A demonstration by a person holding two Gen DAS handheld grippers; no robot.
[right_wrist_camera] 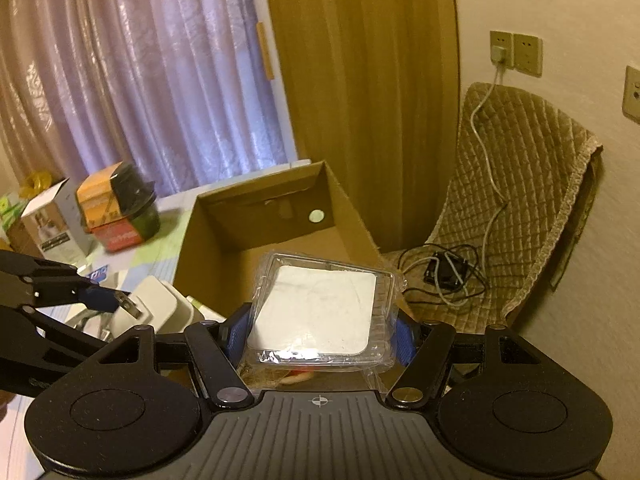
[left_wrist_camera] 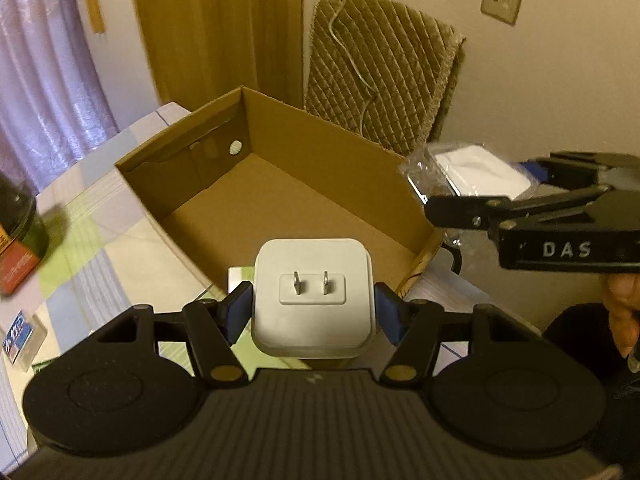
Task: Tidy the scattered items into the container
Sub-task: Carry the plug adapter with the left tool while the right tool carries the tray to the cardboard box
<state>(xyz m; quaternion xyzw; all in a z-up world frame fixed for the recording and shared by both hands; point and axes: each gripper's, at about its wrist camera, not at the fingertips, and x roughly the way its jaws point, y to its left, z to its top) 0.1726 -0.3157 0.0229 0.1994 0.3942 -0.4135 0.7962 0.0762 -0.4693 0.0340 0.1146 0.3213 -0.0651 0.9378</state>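
**Both grippers loaded at the box**

Our left gripper (left_wrist_camera: 314, 306) pinches a white charger (left_wrist_camera: 314, 300) between its blue pads, held above the table (left_wrist_camera: 100, 248) just short of the box's (left_wrist_camera: 280, 200) near wall. The prongs (left_wrist_camera: 310, 282) face back at our camera; the charger is nearly cubic, so no long axis stands out. Ahead lies the open cardboard box, its floor bare. To our left stand a dark jar (left_wrist_camera: 18, 240) and a small card (left_wrist_camera: 18, 336) (print too blurred to read).

Our right gripper (right_wrist_camera: 320, 330) clamps a clear plastic case (right_wrist_camera: 320, 312) holding a white square, lying flat, above the box's near right corner. Beyond sits a chair (right_wrist_camera: 520, 200) with a quilted cover and a tangled cable (right_wrist_camera: 448, 276). Left of the box stand a carton (right_wrist_camera: 56, 220) and the jar.
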